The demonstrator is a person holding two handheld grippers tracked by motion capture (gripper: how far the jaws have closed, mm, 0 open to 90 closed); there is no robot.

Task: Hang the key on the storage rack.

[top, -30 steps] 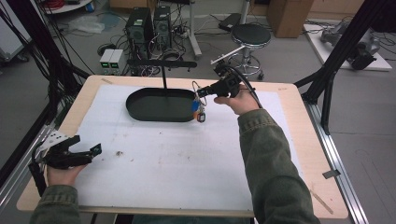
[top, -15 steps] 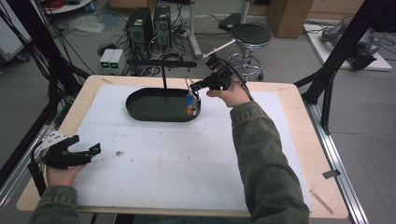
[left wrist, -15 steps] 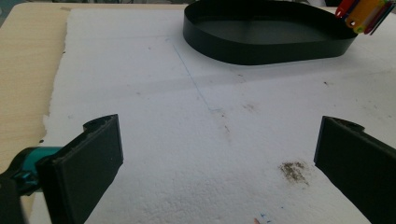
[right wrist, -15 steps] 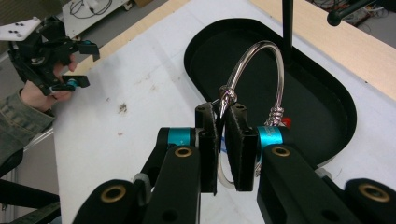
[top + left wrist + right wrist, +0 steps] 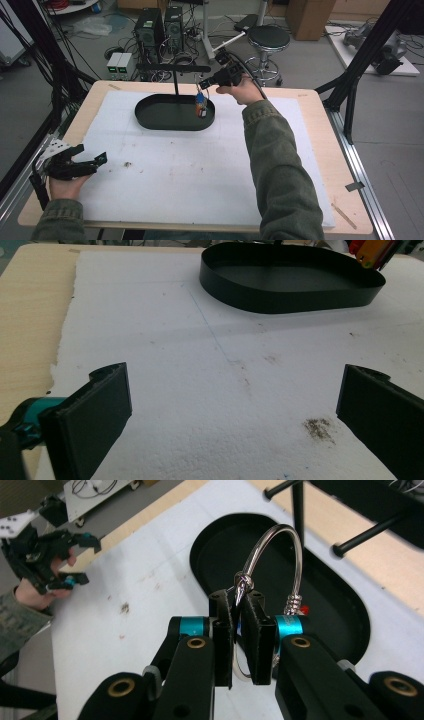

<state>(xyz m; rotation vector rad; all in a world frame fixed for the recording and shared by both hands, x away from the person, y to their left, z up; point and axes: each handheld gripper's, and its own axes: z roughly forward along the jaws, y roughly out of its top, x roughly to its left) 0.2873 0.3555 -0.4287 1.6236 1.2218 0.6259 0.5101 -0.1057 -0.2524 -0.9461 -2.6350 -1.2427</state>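
The right gripper (image 5: 239,630) has its fingers clamped on a silver metal key ring (image 5: 280,565), holding it above the right end of the black oval metal tray (image 5: 150,116), which sits toward the far edge of the table (image 5: 320,115) on a white foam sheet (image 5: 200,175). An orange-and-red tag (image 5: 201,104) dangles below the ring. The left gripper (image 5: 85,164) rests near the near-left corner of the table, its fingers (image 5: 95,415) wide apart and holding nothing.
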